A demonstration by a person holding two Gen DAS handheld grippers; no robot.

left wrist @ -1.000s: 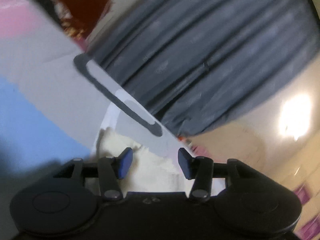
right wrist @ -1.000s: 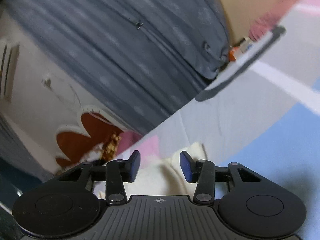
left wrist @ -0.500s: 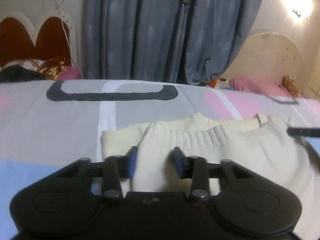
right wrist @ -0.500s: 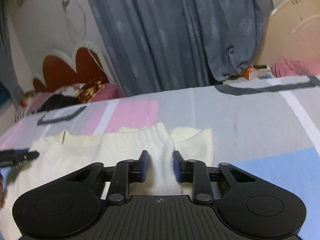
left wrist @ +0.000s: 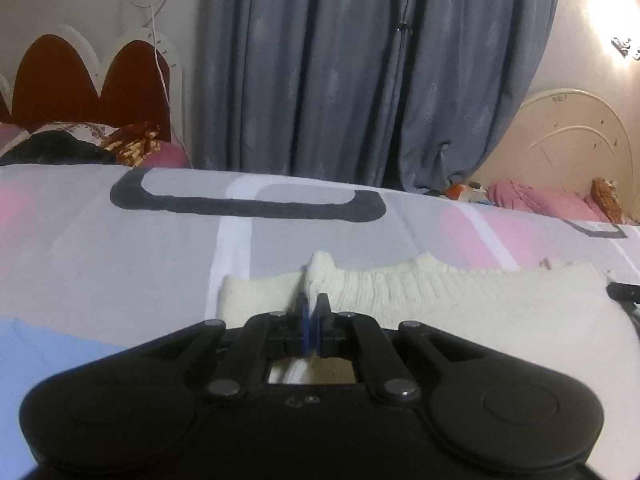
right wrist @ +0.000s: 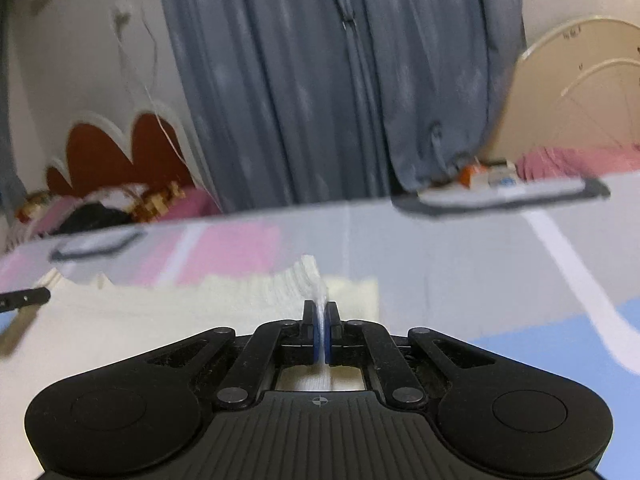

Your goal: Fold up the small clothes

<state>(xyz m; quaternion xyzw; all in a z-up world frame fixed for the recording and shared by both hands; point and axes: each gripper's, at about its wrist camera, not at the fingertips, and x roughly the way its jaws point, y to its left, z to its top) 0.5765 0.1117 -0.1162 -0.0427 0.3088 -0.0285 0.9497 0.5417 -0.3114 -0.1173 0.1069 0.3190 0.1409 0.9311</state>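
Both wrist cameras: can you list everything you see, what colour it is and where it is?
Knit sweater: one, cream, flat on the bedsheet, pinched at both ends.
Bedsheet: one, grey with pink, white, blue and dark patches, under the sweater.
Curtains: grey-blue, behind the bed.
Scalloped headboard: one, red-brown with white edge, far left.
Round headboard: one, cream, far right.
Pink bedding: below the round headboard.
Left gripper: one, black with blue pads, shut on the sweater.
Right gripper: one, black with blue pads, shut on the sweater.
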